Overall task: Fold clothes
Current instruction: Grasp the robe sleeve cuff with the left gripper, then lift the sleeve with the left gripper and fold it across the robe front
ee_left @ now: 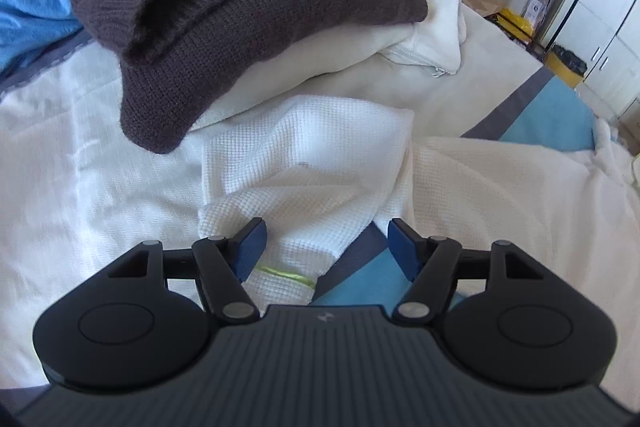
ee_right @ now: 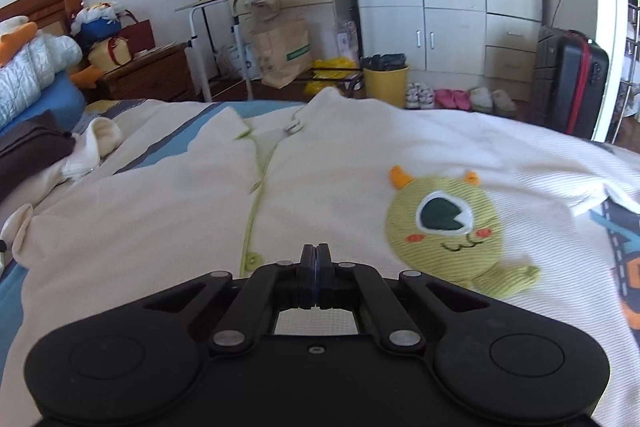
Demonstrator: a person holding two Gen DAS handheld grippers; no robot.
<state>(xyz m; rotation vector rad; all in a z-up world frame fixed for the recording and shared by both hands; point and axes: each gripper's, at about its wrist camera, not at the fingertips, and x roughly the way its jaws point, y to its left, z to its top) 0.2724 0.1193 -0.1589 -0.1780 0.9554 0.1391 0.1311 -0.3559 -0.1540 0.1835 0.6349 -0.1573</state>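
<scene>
Our left tool (ee_left: pixel 323 247) hangs spread over the white garment's (ee_left: pixel 304 155) cuff edge; our right tool (ee_right: pixel 316 259) sits pressed together, whether pinching cloth we cannot tell, beside the green placket (ee_right: pixel 256 203).

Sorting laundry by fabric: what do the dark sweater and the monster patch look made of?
Dark sweater: chunky knit, probably wool or acrylic; ribbed hem and fuzzy matte stitches show. Monster patch: green ribbed fabric, corduroy-like, with smoother appliqué eye; fibre unclear.

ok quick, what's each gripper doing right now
left gripper: open, over the white waffle-knit sleeve, holding nothing.
right gripper: jaws shut; cannot tell if it pinches fabric.
</scene>
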